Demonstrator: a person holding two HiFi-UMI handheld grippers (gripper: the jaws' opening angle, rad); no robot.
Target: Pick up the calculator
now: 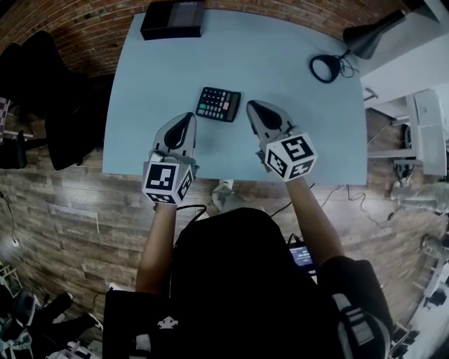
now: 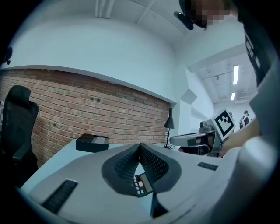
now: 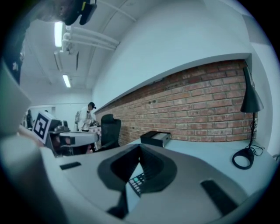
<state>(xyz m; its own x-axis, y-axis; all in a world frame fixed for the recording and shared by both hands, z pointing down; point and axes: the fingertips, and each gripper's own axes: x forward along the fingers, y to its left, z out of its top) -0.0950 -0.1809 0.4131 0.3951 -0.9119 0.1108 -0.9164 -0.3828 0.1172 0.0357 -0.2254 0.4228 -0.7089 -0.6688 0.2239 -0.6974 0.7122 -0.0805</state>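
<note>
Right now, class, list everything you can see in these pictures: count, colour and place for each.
table: one, light blue, centre
calculator: one, black, on the table just ahead of both grippers
box: one, black, at the table's far edge
lamp: one, black, at the table's far right corner
chair: one, black, left of the table
wall: one, red brick, behind the table
floor: wood-look, grey-brown, around the table
bystander: one, in white, far off
left gripper: one, grey, shut, left of the calculator
right gripper: one, grey, shut, right of the calculator
arms: two, bare, behind the grippers
</note>
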